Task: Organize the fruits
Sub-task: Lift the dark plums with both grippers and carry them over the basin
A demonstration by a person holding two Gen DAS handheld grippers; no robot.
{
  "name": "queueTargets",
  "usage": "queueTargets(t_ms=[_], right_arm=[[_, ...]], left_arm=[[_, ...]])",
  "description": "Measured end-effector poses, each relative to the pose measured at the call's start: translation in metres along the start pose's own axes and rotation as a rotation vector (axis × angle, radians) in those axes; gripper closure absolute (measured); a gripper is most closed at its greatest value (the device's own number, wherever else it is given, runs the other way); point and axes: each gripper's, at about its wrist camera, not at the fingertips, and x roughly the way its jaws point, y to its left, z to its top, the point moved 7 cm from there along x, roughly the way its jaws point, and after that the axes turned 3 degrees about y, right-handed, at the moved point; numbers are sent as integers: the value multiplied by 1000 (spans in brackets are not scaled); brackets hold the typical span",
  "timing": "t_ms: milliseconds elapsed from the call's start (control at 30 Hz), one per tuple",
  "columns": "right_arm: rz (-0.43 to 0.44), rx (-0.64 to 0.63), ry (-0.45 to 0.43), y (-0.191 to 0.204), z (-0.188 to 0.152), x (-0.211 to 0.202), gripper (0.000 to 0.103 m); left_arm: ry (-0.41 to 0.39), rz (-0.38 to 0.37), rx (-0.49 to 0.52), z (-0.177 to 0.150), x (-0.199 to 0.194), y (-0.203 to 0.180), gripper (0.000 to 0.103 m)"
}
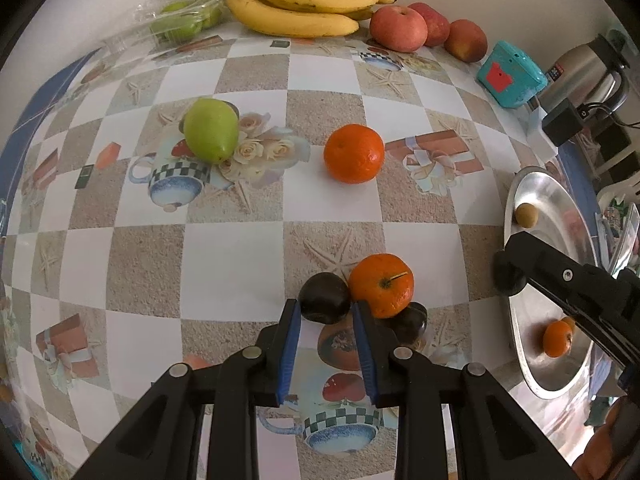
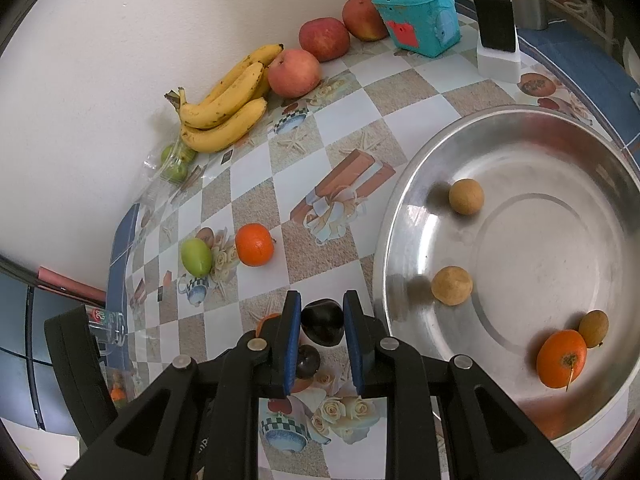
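Sorting the loose fruit into the wide, shallow steel dish (image 2: pixel 404 216) is judged to be the step in hand, since three small tan round fruits (image 2: pixel 466 196) and one stemmed orange mandarin (image 2: pixel 561 358) already lie in it. The right gripper (image 2: pixel 322 320) is seen with a dark purple plum (image 2: pixel 322 327) between its blue pads; the jaws are narrow and appear closed on the fruit, though contact on both sides cannot be confirmed. A second dark plum (image 2: pixel 307 362) is partly hidden under the left pad.

In the left wrist view, the left gripper (image 1: pixel 326 314) is held low just short of a tight cluster: a dark plum (image 1: pixel 324 298), a stemmed mandarin (image 1: pixel 382 285) and another dark fruit (image 1: pixel 412 322) half covered by them. Its jaws stand moderately apart with nothing between them, presumably readied for the nearest plum. Whether the fruits rest against each other or are stacked cannot be told.

Farther off on the checked, printed tablecloth (image 1: pixel 232 256), a green pear-shaped fruit (image 1: pixel 211 130) and a round mandarin (image 1: pixel 354 153) lie well apart. Along the wall a bunch of yellow bananas (image 1: pixel 304 2), red apples (image 1: pixel 398 28) and bagged green fruit (image 1: pixel 184 20) are kept, the last blurred by plastic. The dish is cut off at the frame edge in both views.
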Motion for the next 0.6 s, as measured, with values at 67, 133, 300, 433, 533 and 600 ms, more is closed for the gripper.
queueTargets(t_ms=[67, 133, 300, 433, 533, 600], right_arm=[[0, 1, 1, 0, 0, 0, 81], [0, 2, 2, 0, 0, 1, 81], [0, 1, 2, 0, 0, 0, 81], [1, 1, 3, 0, 0, 0, 81], [1, 2, 3, 0, 0, 1, 81], [1, 2, 4, 0, 0, 1, 81]], left_arm=[[-2, 0, 2, 0, 0, 0, 73], [-3, 3, 7, 1, 0, 0, 73], [6, 1, -3, 2, 2, 1, 71], [7, 4, -11, 2, 2, 5, 65], [2, -13, -17, 3, 1, 5, 65], [2, -24, -14, 3, 1, 6, 65]])
